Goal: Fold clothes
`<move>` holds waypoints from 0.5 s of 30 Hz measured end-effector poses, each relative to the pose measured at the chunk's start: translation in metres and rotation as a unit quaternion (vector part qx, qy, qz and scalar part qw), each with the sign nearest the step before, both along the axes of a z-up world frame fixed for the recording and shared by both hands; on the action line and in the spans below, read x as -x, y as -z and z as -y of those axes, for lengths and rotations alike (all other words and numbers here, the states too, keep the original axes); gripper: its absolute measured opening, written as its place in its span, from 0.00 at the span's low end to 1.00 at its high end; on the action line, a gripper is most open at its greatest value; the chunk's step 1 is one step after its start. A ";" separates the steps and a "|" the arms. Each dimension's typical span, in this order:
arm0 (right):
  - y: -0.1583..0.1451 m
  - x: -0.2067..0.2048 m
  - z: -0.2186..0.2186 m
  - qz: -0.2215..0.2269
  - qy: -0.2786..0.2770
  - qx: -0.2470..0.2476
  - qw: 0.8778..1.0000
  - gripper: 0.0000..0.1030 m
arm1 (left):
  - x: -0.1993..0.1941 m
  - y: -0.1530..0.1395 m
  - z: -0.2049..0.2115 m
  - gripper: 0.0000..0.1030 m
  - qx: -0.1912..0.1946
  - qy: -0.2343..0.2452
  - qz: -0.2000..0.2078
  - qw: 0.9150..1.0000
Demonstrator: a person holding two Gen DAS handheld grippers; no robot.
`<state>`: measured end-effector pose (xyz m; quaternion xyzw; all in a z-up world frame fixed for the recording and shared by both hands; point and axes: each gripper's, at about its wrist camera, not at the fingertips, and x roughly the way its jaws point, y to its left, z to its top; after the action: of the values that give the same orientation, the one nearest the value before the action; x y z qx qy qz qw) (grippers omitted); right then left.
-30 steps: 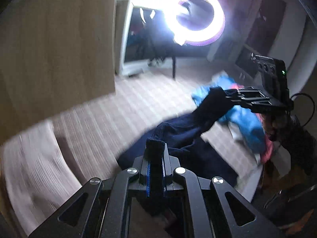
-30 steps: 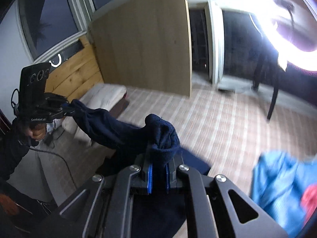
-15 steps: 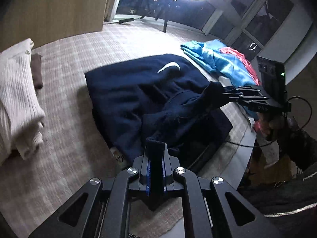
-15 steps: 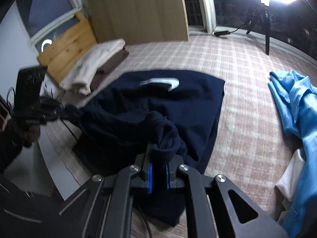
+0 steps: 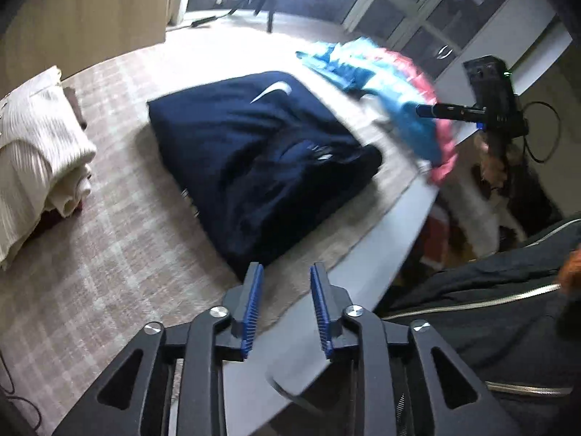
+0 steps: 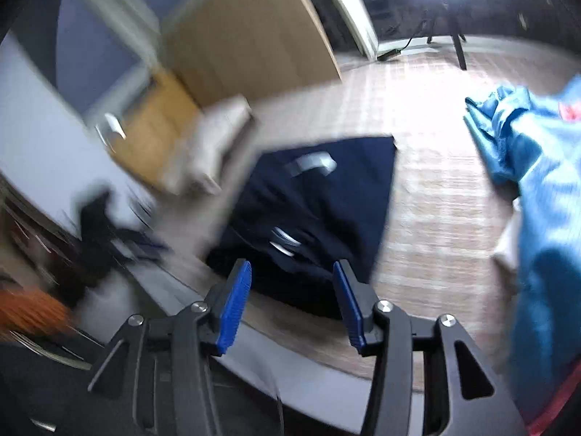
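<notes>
A navy sweatshirt (image 5: 254, 152) with a white swoosh lies folded on the checked bed cover (image 5: 109, 254); it shows blurred in the right wrist view as the navy sweatshirt (image 6: 319, 210). My left gripper (image 5: 285, 272) hangs just before its near edge, jaws opening, nothing between the blue pads. My right gripper (image 6: 292, 267) stands over the near edge of the cloth, jaws opening, apart from the fabric. In the left wrist view the right gripper (image 5: 423, 110) points left above the blue clothes, held by a hand.
A folded cream knit (image 5: 36, 152) lies at the left on a brown garment. A pile of blue and pink clothes (image 5: 392, 87) lies at the right. The grey bed edge (image 5: 381, 250) runs near me. A wooden panel (image 6: 247, 36) and a bright lamp stand behind.
Both grippers have let go of the navy sweatshirt and opened. The sleeves they held now lie on the folded garment, and both hands have drawn back toward the bed's near edge.
</notes>
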<state>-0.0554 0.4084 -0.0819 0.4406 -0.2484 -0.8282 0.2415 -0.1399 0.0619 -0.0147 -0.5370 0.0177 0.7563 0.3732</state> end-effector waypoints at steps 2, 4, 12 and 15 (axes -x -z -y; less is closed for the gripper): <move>0.001 0.000 0.007 0.002 0.002 -0.030 1.000 0.45 | 0.004 -0.003 -0.003 0.42 0.004 -0.006 -0.012 1.000; 0.009 0.003 0.028 -0.008 -0.018 -0.131 0.991 0.45 | 0.018 0.004 -0.023 0.42 0.021 0.005 -0.033 0.999; 0.081 0.031 0.073 -0.005 -0.098 -0.265 0.959 0.45 | 0.038 0.044 -0.079 0.17 0.064 0.074 -0.077 0.992; 0.086 0.035 0.081 -0.019 -0.114 -0.282 0.952 0.28 | 0.038 0.050 -0.080 0.05 0.057 0.095 -0.061 0.992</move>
<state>-0.0908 0.3277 -0.1679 0.5002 0.0522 -0.8396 0.2052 -0.1782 0.1421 -0.0648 -0.5063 0.1348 0.7463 0.4106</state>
